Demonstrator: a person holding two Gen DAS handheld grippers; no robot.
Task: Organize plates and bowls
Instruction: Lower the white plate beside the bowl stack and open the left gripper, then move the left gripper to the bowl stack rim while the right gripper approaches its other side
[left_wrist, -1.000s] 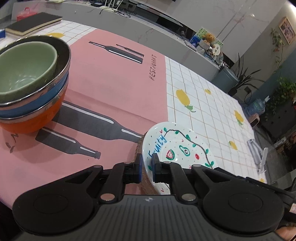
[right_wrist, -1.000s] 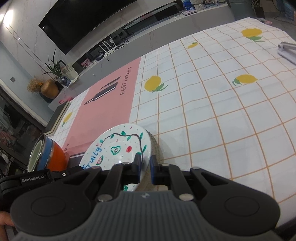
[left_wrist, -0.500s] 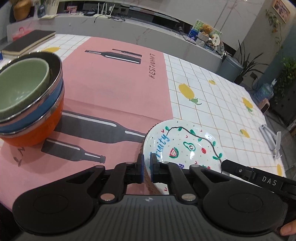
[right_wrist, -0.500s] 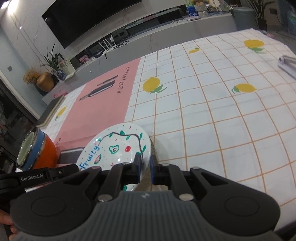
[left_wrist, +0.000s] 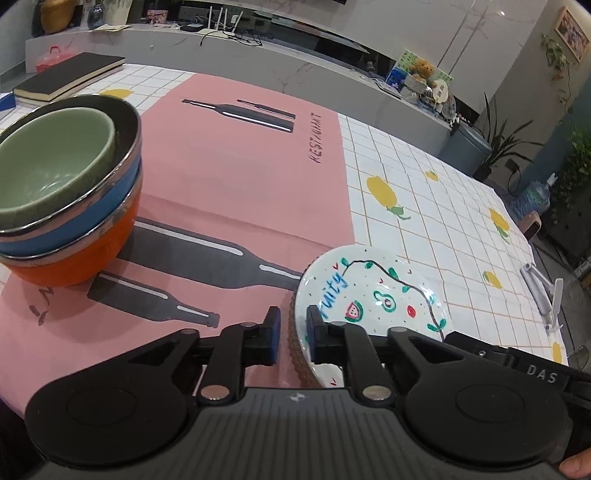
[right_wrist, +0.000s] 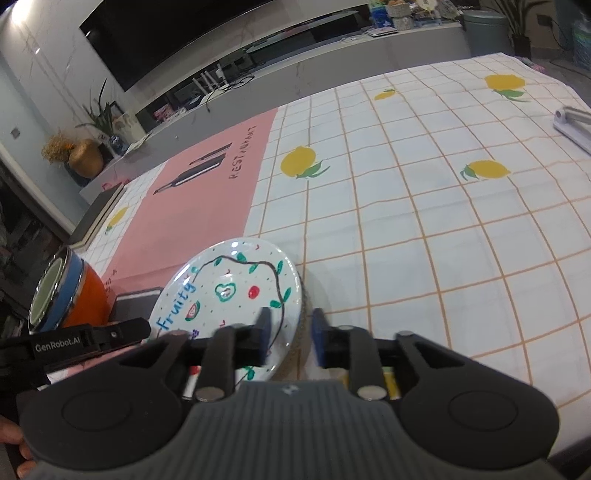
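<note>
A white plate (left_wrist: 373, 291) painted with "Fruity" and fruit lies near the table's front edge, on something with a brown ribbed rim (left_wrist: 293, 345). My left gripper (left_wrist: 293, 332) straddles the plate's left rim; its jaws are opening, and the pads stand off the rim. In the right wrist view the plate (right_wrist: 229, 288) has its right rim between the opening jaws of my right gripper (right_wrist: 291, 332), also without contact. To the left stands a stack of three bowls: a green bowl (left_wrist: 55, 173) in a blue bowl (left_wrist: 110, 199) in an orange bowl (left_wrist: 85, 254).
A pink placemat (left_wrist: 240, 166) with bottle prints covers the left of the lemon-print tablecloth (right_wrist: 406, 206). A black book (left_wrist: 70, 75) lies at the far left. A white stand (left_wrist: 543, 291) sits at the right edge. The bowl stack (right_wrist: 70, 295) is close to the left gripper's body (right_wrist: 74, 343).
Both grippers were shut on the plate's rim; their jaws have now parted and the pads have come off it. Neither hand has moved, and the plate lies where it was.
</note>
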